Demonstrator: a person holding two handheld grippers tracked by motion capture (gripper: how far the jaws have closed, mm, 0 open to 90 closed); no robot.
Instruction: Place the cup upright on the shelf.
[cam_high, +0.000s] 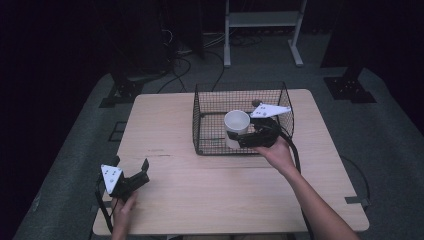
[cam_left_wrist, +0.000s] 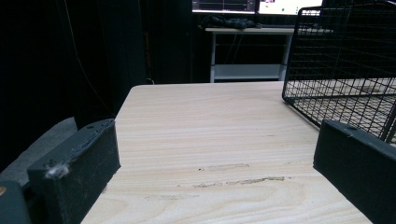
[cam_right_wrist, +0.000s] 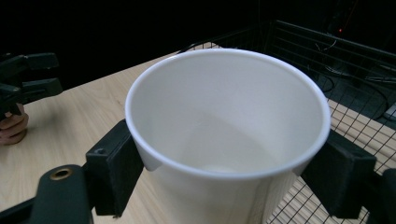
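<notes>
Two grippers at work: my right gripper (cam_high: 246, 134) clamps a white cup (cam_high: 236, 128) inside the wire basket (cam_high: 210, 107) at the desk's (cam_high: 170, 130) two o'clock, release seemingly left. My left gripper (cam_high: 131, 166) rests at seven o'clock, jaws apart, empty. Its own view reveals scuffed wood.
</notes>
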